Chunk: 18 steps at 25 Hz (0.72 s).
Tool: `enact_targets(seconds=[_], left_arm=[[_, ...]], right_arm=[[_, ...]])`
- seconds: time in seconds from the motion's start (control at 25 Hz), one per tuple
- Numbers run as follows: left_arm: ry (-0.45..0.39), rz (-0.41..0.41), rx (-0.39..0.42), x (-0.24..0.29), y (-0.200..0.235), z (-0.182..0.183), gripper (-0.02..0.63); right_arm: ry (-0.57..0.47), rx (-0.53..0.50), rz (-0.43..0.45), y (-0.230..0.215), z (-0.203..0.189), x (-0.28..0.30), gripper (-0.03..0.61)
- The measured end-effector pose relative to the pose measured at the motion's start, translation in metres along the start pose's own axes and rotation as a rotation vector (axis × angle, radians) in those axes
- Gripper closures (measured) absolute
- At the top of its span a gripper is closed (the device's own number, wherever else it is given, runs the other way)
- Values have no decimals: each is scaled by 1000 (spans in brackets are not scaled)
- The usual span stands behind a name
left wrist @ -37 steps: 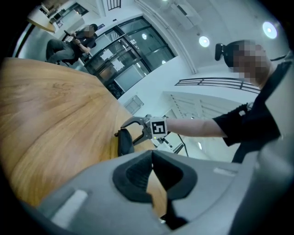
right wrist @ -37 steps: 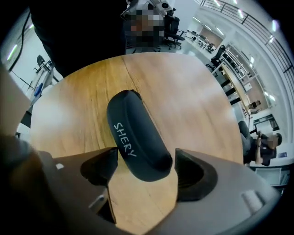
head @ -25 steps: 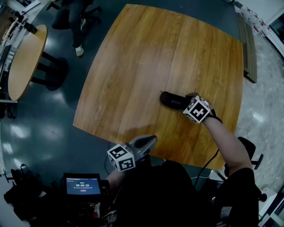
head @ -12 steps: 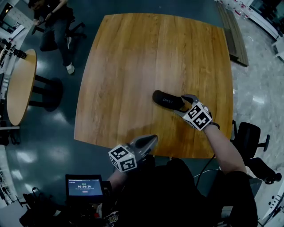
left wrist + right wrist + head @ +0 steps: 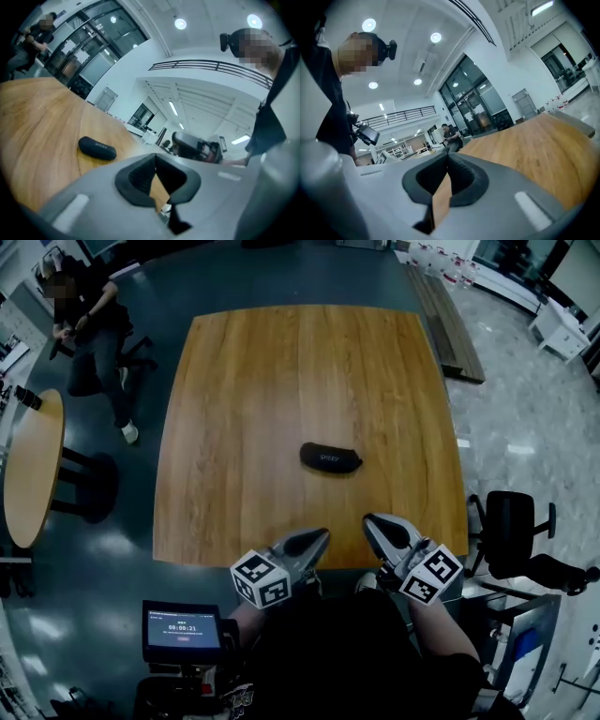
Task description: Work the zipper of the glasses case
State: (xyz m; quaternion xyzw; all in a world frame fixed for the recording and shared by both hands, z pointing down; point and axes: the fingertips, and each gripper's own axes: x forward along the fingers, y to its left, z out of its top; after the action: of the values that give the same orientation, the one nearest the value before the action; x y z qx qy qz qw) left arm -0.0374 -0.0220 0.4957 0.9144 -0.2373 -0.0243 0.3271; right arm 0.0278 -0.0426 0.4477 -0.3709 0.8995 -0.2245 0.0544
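Observation:
The black glasses case (image 5: 330,457) lies closed and alone on the wooden table (image 5: 244,409), right of the middle. It shows again in the left gripper view as the case (image 5: 97,148) lying flat, some way ahead of the jaws. My left gripper (image 5: 322,536) (image 5: 155,155) hovers at the table's near edge, shut and empty. Beside it, my right gripper (image 5: 371,521) (image 5: 447,155) is also at the near edge, well short of the case. Its jaws have just been closing and now stand shut with nothing between them. The right gripper view shows the table (image 5: 529,140) but not the case.
A person (image 5: 89,324) sits at far left beyond a round side table (image 5: 28,465). A black office chair (image 5: 511,521) stands off the table's right corner. A small screen (image 5: 181,629) sits low at the left. A wooden bench (image 5: 450,324) lies at upper right.
My right gripper has left the case's right end, pulled back to the table's near edge and shut. The case stays on the table. The left gripper has barely shifted.

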Motion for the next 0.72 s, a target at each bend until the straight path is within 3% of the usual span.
enact_targets(seconds=[0.24, 0.72], left_arm=[[-48, 23, 97, 0, -65, -3, 614], [-94, 98, 125, -22, -193, -96, 614]], right_arm=[[26, -66, 56, 53, -19, -41, 572], [53, 28, 134, 97, -73, -165, 572]])
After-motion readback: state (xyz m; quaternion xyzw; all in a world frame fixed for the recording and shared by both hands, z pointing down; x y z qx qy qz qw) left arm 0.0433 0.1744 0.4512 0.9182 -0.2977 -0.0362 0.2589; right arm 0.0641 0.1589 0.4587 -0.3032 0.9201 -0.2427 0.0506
